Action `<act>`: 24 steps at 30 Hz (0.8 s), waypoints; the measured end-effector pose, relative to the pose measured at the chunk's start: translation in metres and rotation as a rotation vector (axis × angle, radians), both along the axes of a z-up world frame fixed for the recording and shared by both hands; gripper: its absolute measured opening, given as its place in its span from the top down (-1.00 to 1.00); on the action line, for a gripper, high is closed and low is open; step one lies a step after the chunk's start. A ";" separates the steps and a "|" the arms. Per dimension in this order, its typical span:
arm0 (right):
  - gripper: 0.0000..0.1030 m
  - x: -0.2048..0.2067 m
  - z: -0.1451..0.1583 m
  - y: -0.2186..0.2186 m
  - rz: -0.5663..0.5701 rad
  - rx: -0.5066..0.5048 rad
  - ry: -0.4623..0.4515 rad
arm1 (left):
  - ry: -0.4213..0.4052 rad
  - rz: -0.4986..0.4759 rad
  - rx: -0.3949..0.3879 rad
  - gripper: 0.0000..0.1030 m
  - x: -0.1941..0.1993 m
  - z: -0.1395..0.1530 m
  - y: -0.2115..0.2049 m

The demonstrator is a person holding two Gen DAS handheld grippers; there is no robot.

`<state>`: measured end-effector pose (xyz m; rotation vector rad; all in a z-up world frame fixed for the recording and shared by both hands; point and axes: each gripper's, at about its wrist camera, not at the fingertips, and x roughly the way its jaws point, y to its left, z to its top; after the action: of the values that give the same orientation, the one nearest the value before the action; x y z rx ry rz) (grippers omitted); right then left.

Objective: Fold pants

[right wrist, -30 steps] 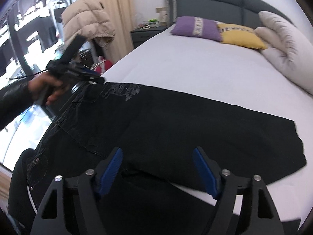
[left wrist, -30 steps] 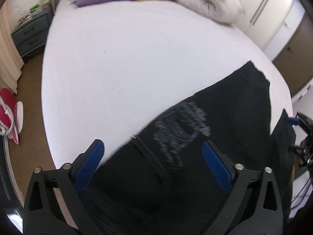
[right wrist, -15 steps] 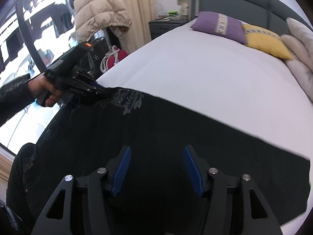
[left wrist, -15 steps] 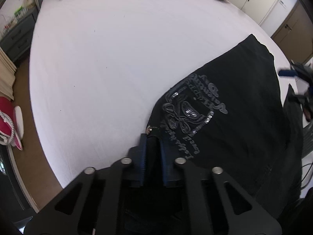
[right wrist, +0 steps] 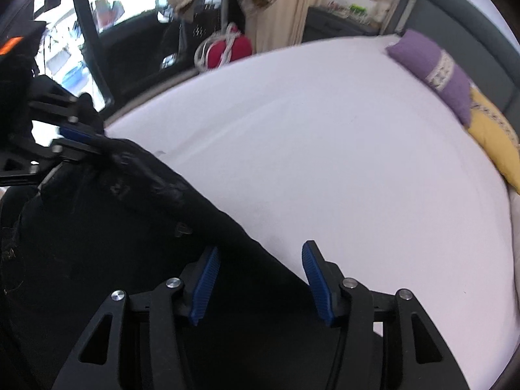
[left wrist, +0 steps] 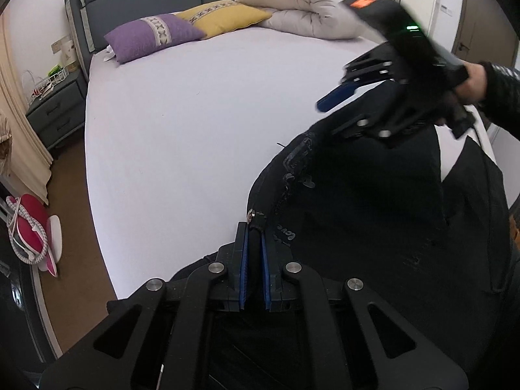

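Left to right. The dark grey two-drawer nightstand (left wrist: 55, 110) stood beside the bed with white sheet (left wrist: 195, 123). A purple rectangular pillow (left wrist: 152, 35) and a yellow pillow (left wrist: 224, 16) lay at the headboard end, with a rolled beige duvet (left wrist: 302, 6) to their right.

The left gripper (left wrist: 254, 243) had its blue pads pressed together on the waistband edge of the black denim pants (left wrist: 357, 214), next to a metal rivet. The pants were lifted off the sheet at that corner; the rest draped over the bed's near edge.

The right gripper (right wrist: 256, 279) had its blue fingers spread apart, straddling the pants' upper edge without clamping it.
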<state>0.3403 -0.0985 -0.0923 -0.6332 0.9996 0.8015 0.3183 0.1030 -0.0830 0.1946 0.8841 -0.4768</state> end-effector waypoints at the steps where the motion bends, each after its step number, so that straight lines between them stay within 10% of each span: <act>1: 0.34 0.005 -0.005 0.002 -0.001 -0.017 0.024 | 0.000 0.001 -0.004 0.89 0.001 0.000 0.003; 5: 0.82 0.009 -0.015 0.003 -0.017 -0.040 0.071 | 0.003 0.019 -0.030 0.89 -0.010 0.002 0.010; 24: 0.90 -0.106 0.020 -0.018 -0.156 0.321 0.255 | 0.010 0.024 -0.073 0.89 -0.141 0.031 -0.004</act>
<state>0.2347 -0.1163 -0.0725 -0.1772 1.1060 0.8949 0.1772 0.0994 -0.0524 0.1143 0.8767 -0.4872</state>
